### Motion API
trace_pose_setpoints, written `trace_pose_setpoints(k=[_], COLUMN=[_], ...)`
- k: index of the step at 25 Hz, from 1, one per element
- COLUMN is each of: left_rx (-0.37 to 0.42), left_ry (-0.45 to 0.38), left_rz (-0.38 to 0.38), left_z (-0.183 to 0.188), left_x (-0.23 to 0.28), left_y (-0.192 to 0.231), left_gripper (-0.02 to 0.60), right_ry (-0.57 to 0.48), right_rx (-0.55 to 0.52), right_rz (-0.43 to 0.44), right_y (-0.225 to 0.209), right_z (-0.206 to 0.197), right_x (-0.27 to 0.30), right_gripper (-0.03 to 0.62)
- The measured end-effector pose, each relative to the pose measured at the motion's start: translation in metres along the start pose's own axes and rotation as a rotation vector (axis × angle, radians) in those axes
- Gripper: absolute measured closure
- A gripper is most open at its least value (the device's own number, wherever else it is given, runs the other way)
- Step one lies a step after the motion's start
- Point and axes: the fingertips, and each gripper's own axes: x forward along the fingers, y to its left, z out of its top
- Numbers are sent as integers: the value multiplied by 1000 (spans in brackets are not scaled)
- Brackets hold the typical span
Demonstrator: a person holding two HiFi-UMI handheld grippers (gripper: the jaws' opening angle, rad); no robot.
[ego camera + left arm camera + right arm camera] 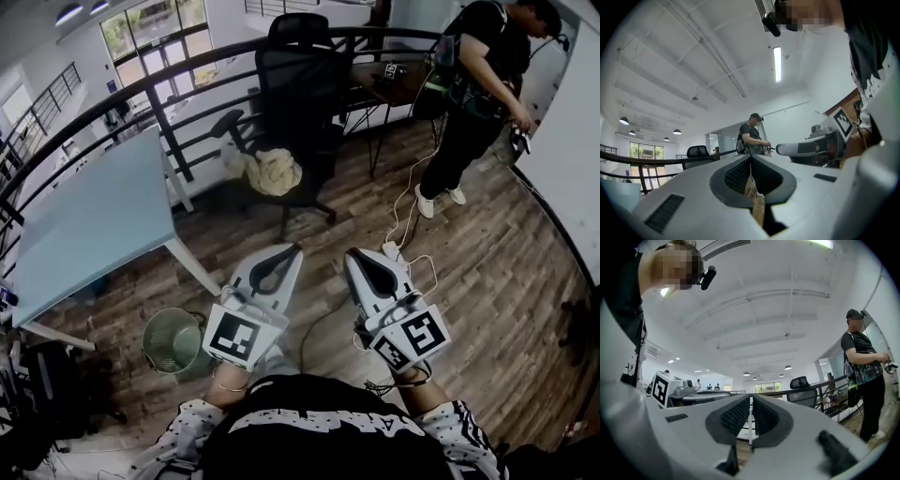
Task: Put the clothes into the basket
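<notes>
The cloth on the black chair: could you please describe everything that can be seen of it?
The cloth is pale cream, soft-looking fabric, crumpled into a loose heap with many folds. It lies on the seat of the black office chair, toward the seat's left side in the head view, where a whiter part hangs over the edge. Only the chair seems to touch it.

The clothes are cream, the chair black, the left table pale blue, the near mesh basket green, the plank floor brown.
</notes>
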Motion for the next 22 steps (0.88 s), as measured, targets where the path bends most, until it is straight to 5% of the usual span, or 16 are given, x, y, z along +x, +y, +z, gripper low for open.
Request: trace_pose_setpoints(k=[22], left_rx=[8], left_ry=[21], left_rz=[38], left_z=[-22], left_x=[20], left_y=[93], left_gripper=[566], right_ry=[32], right_rx=[13], right_rz=[36], right_y=[-15], right_z=[-13], right_x=[97], right_gripper=[562])
